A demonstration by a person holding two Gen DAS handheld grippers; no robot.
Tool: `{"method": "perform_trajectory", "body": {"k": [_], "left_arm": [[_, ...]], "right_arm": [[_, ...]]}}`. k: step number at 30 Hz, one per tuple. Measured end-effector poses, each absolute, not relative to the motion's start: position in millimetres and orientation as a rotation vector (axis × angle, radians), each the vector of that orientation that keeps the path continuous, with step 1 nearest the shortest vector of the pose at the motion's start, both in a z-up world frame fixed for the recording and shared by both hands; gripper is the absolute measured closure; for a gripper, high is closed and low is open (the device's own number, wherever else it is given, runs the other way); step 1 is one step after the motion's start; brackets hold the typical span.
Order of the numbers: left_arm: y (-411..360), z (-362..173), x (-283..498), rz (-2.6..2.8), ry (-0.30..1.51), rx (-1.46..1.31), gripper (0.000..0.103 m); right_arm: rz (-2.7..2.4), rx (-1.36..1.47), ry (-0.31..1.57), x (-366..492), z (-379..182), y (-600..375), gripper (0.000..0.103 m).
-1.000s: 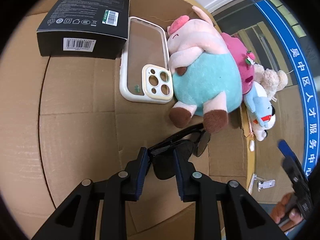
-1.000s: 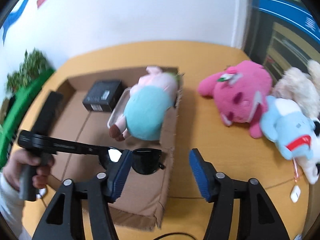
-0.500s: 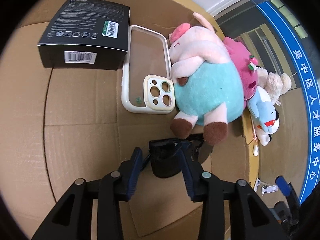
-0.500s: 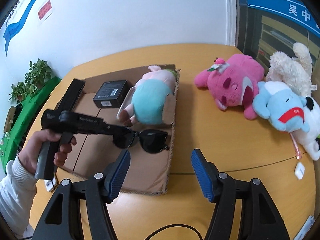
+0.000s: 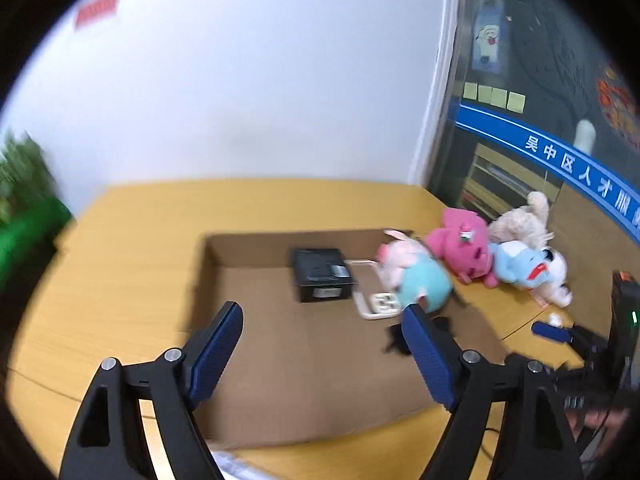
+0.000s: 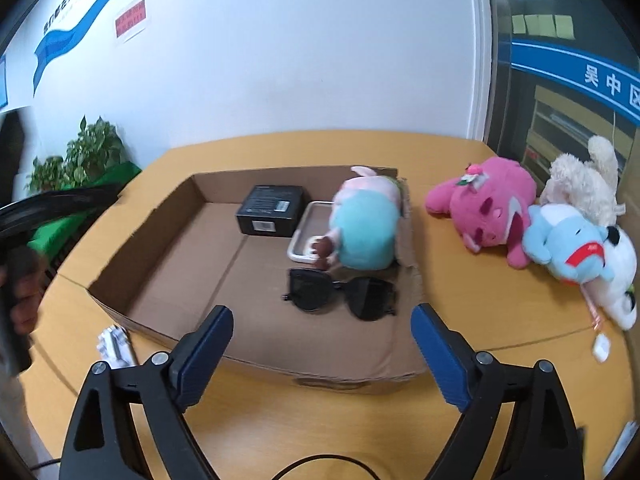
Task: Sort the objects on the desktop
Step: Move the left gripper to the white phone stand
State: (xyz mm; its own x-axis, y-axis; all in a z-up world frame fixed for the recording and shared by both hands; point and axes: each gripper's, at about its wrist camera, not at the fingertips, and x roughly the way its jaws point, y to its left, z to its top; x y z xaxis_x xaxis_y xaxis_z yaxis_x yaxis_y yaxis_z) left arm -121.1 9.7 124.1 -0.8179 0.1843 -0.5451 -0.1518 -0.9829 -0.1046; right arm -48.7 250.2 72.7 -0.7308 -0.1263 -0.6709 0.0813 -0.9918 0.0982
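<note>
Black sunglasses [image 6: 340, 294] lie inside the shallow cardboard box [image 6: 160, 216], near its right front, partly hidden in the left wrist view [image 5: 394, 338]. The box also holds a black carton [image 6: 270, 210], a cream phone case [image 6: 308, 236] and a pink-and-teal pig plush [image 6: 366, 224]. My left gripper [image 5: 326, 354] is open and empty, raised over the box's front. My right gripper [image 6: 322, 354] is open and empty, above the box's front edge.
A pink plush [image 6: 486, 204], a cream plush [image 6: 584, 176] and a blue-and-white plush [image 6: 580, 252] lie on the wooden table [image 6: 460, 320] right of the box. A small white item [image 6: 601, 348] and crumpled paper [image 6: 114, 346] lie on the table. Plants [image 6: 76, 160] stand at left.
My left gripper has opened, let go of the sunglasses inside the box, and pulled up and back. My right gripper stays open.
</note>
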Motion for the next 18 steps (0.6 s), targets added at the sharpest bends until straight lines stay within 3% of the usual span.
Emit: {"method": "perform_trajectory", "body": {"k": [18], "left_arm": [[-76.5, 37.2, -42.4, 2.863, -0.331, -1.068, 0.021]], "right_arm": [[-2.837, 1.105, 0.003, -10.9, 65.9, 175.6, 0.011]]}}
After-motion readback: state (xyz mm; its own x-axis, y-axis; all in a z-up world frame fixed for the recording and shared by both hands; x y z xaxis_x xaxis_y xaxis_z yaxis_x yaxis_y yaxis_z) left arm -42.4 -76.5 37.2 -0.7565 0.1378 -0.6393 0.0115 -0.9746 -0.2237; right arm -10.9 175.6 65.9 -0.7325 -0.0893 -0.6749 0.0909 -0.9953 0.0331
